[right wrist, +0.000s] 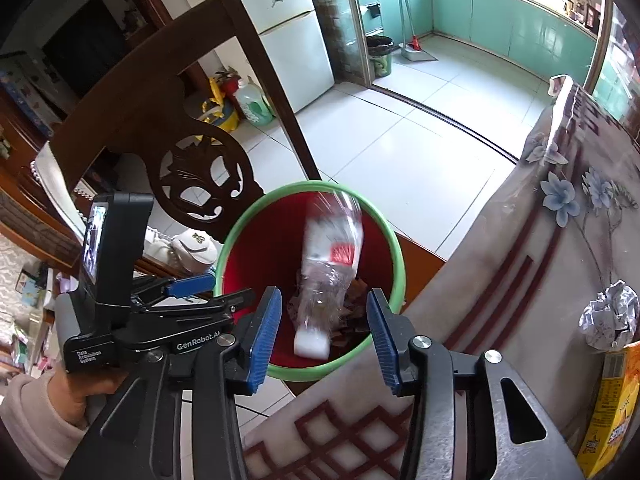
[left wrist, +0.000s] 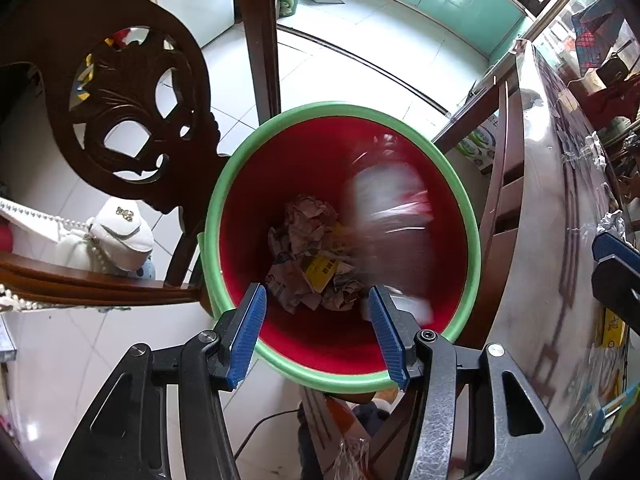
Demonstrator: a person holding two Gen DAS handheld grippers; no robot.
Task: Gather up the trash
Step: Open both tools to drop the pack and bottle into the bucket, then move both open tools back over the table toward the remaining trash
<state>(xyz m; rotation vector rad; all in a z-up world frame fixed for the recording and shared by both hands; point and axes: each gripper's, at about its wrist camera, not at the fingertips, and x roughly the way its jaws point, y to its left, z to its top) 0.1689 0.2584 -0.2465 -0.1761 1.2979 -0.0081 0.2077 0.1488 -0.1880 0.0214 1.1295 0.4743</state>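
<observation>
We count one red trash bin (left wrist: 304, 168) with a green rim, one clear plastic bottle (right wrist: 330, 268) blurred inside it, and one heap of crumpled paper (left wrist: 312, 252) at its bottom. On the table (right wrist: 520, 264) we count one foil ball (right wrist: 610, 316) and one yellow box (right wrist: 608, 408) in the right wrist view, and two crumpled white scraps (left wrist: 594, 148) in the left. We also see two grippers, left (left wrist: 316, 336) and right (right wrist: 322, 340), each with two blue fingers spread apart, and one carved wooden chair (left wrist: 132, 120).
</observation>
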